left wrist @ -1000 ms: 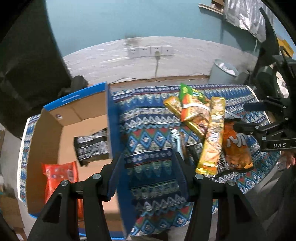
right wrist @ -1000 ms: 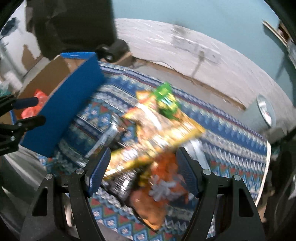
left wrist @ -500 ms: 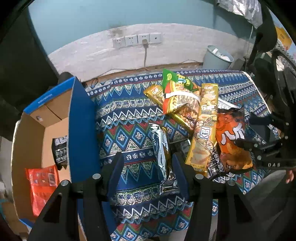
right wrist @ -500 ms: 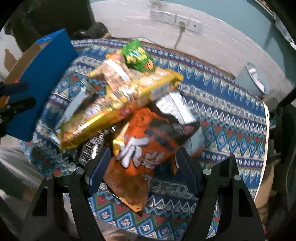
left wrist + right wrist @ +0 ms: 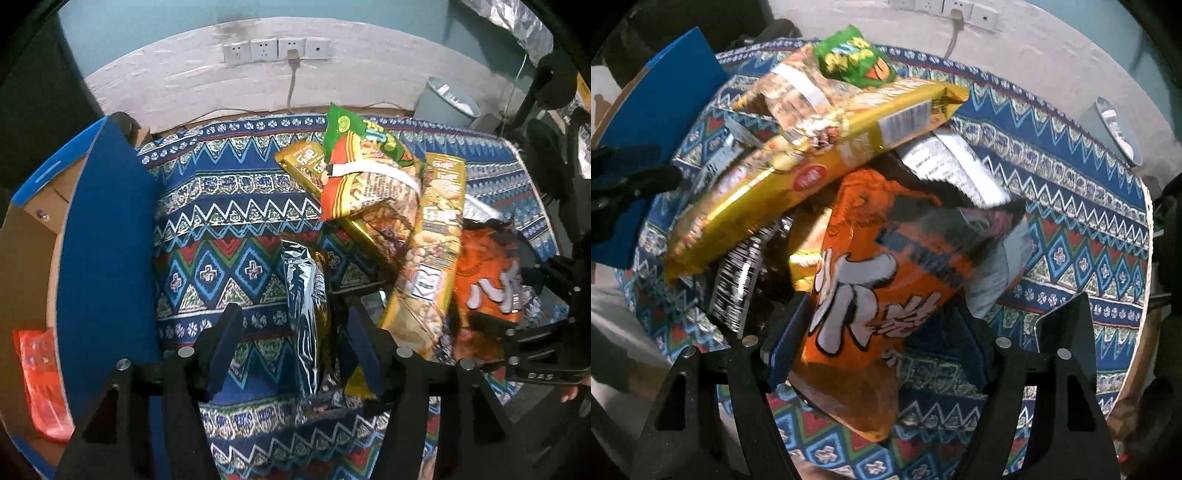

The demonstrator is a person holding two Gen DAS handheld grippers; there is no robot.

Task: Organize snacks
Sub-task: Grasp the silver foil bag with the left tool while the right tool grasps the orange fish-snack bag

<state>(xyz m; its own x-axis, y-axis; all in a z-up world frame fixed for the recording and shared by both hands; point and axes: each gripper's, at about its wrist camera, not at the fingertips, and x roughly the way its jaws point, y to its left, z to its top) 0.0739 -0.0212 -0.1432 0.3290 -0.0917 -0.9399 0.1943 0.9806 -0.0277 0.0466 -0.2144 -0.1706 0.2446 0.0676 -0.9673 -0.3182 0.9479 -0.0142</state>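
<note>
At the bottom of the left wrist view, the left gripper (image 5: pixel 291 350) has just been opening its jaws, and they stand apart around a long silver foil packet (image 5: pixel 304 317) lying on the patterned cloth (image 5: pixel 221 229); whether the pads touch the foil cannot be told. At the bottom of the right wrist view, the right gripper (image 5: pixel 879 343) has just been closing its jaws, which straddle the lower part of an orange snack bag (image 5: pixel 871 295); the left pad lies against the bag's edge, the right pad is hidden behind it. Just above, a long yellow packet (image 5: pixel 820 155) slants across the pile toward the upper right. A green and red bag (image 5: pixel 362 166) lies beyond. Along the left edge of the left wrist view stands a blue-walled cardboard box (image 5: pixel 103 240), a red packet (image 5: pixel 40 376) inside at lower left. Wall sockets (image 5: pixel 275 50) sit at top centre.
</note>
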